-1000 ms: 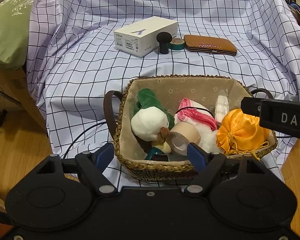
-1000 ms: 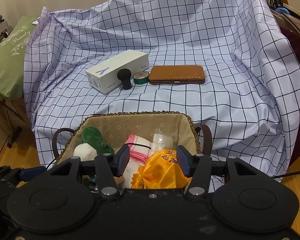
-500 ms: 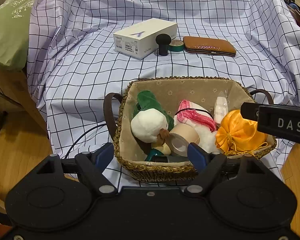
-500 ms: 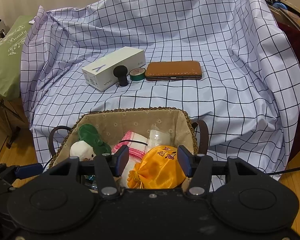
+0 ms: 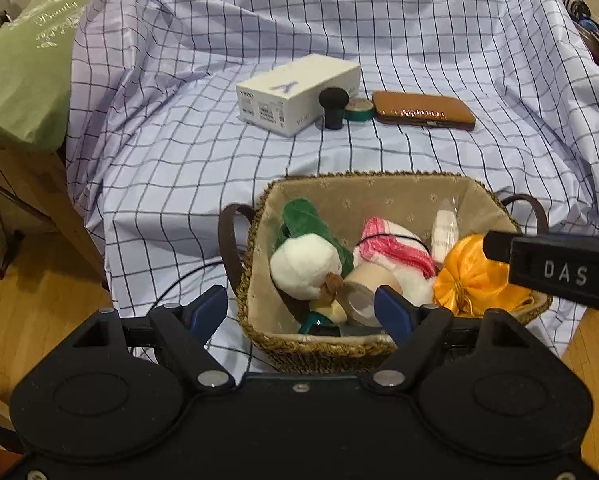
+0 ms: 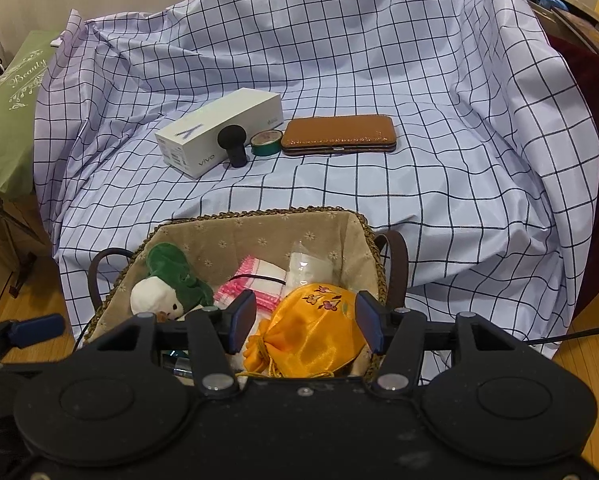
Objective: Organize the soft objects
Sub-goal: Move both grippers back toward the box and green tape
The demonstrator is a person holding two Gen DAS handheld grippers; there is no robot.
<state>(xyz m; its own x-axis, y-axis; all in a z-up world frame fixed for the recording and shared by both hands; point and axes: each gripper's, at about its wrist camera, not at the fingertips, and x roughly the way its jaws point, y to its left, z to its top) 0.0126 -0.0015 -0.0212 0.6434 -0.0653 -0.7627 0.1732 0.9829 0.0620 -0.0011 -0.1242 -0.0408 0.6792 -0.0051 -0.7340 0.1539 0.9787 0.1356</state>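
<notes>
A woven basket (image 5: 323,346) (image 6: 259,213) with dark handles sits at the front of a checked sheet. In it lie a white and green plush toy (image 5: 305,264) (image 6: 159,292), a pink and white cloth (image 5: 395,248), a beige tape roll (image 5: 363,292) and an orange satin pouch (image 5: 471,280) (image 6: 315,332). My right gripper (image 6: 305,322) hovers over the pouch, its blue pads standing apart on either side of it; one of its fingers (image 5: 555,274) shows in the left wrist view. My left gripper (image 5: 299,308) is open above the basket's near left rim, holding nothing.
Further back on the sheet stand a white box (image 5: 295,94), a black round-headed object (image 5: 331,106), a green tape roll (image 5: 357,109) and a brown case (image 5: 423,111). A green cushion (image 5: 19,68) lies at the left. Wooden floor borders both sides.
The right gripper's pads have spread slightly wider around the orange pouch, which stays in the basket. The left gripper holds its place.
</notes>
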